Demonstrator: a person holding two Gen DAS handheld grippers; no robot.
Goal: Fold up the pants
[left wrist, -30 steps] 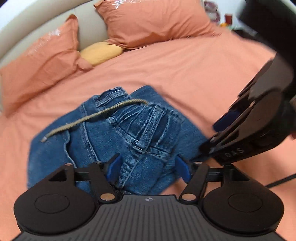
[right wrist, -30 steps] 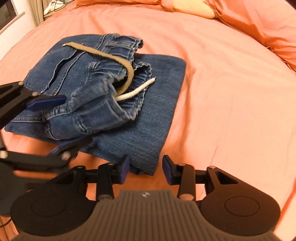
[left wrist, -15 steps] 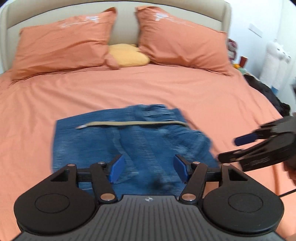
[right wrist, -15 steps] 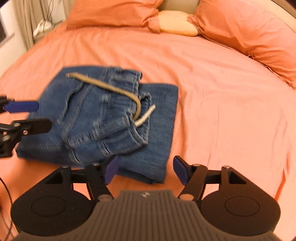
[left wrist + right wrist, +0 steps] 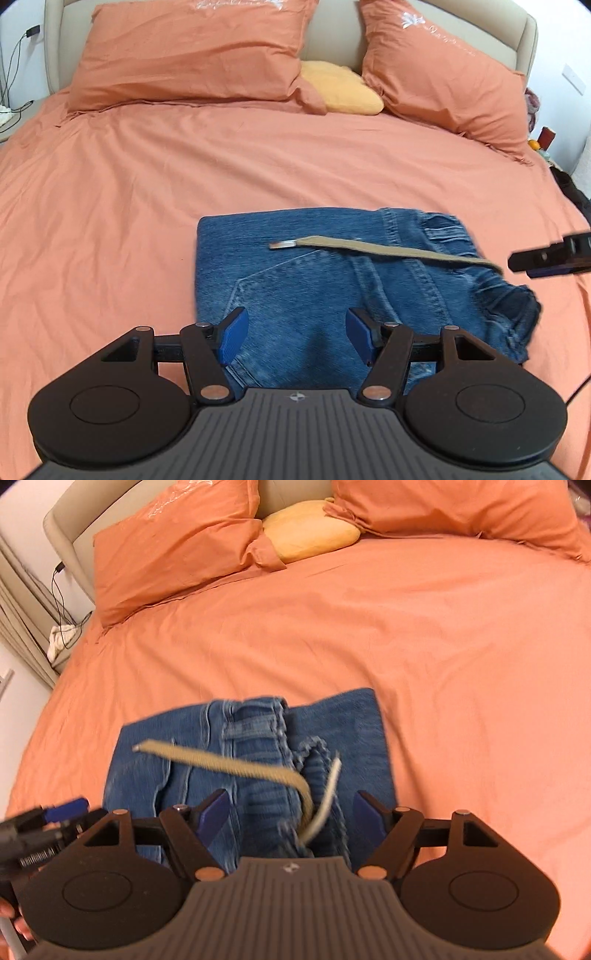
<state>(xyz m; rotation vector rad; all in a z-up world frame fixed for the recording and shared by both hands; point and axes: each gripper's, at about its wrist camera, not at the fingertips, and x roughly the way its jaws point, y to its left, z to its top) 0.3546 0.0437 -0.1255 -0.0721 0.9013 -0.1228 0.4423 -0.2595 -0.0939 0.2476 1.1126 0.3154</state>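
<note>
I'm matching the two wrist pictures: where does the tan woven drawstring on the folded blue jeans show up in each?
Left wrist view: the tan woven drawstring runs across the middle, right of centre, over the folded blue jeans.
Right wrist view: the drawstring lies left of centre, curving down.
Shared landmark: the yellow cushion between the orange pillows.

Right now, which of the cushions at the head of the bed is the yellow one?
The small cushion wedged between the two big orange pillows, left and right. It alone is yellow; they match the sheet.

pants (image 5: 314, 291) on bed (image 5: 110, 206); cord (image 5: 369, 247) across pants, pillows (image 5: 192, 55) behind
</note>
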